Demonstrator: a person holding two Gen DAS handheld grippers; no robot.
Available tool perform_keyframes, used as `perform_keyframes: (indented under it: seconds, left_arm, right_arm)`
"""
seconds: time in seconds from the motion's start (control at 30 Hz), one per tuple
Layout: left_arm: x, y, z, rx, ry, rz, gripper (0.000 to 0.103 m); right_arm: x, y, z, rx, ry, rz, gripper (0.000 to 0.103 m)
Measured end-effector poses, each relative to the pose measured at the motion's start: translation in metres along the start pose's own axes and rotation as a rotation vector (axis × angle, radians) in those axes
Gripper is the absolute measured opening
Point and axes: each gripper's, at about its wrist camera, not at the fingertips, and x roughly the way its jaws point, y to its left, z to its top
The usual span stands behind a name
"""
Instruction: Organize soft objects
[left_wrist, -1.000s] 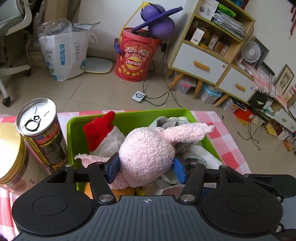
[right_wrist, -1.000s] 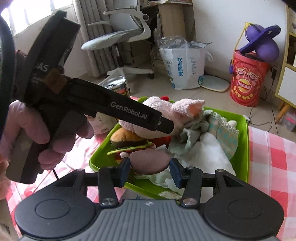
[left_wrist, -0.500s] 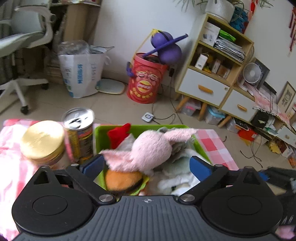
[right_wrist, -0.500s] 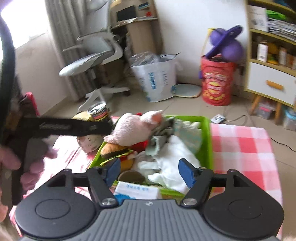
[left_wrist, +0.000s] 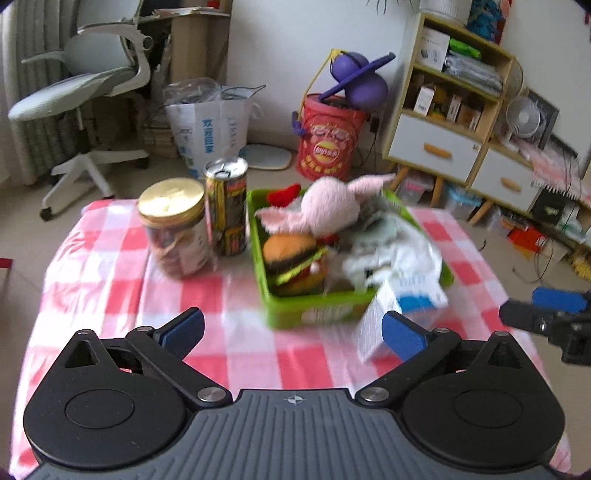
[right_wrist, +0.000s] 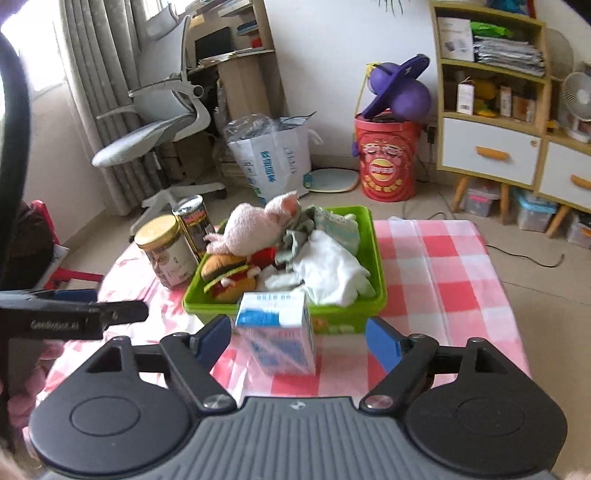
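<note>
A green bin (left_wrist: 321, 310) (right_wrist: 376, 243) stands on the checked table and holds soft things: a pink plush bunny (left_wrist: 328, 210) (right_wrist: 255, 229) on top, a plush burger (left_wrist: 295, 258) (right_wrist: 227, 275), a red plush piece (left_wrist: 284, 194), and white and pale green cloths (left_wrist: 399, 243) (right_wrist: 328, 266). My left gripper (left_wrist: 291, 328) is open and empty, back from the bin over the table. My right gripper (right_wrist: 299, 339) is open and empty, just short of a milk carton (right_wrist: 280, 336) (left_wrist: 388, 314) that stands in front of the bin.
A gold-lidded jar (left_wrist: 175, 225) (right_wrist: 164, 249) and a tall can (left_wrist: 226, 206) (right_wrist: 192, 221) stand left of the bin. The red-and-white tablecloth (left_wrist: 110, 288) (right_wrist: 443, 266) covers the table. An office chair, paper bag, red drum and shelf stand beyond on the floor.
Both grippers opened and pulled back from the bin. The left let go of the pink bunny, which now lies on top of the pile. The right released the small brown object.
</note>
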Motion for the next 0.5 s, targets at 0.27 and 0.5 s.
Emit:
perform_keyframes:
  seconds: [0.27,0.5]
  left_arm:
    - [-0.026,-0.010,-0.038,-0.018,0.053,0.065,0.098]
    - [-0.038,-0.014,-0.058,-0.021,0.073,0.102,0.098]
  right_arm:
    - [-0.025,0.021,-0.025,0.046,0.019,-0.107,0.078]
    - [-0.027,0.030,-0.043,0.085,0.052,-0.178,0.081]
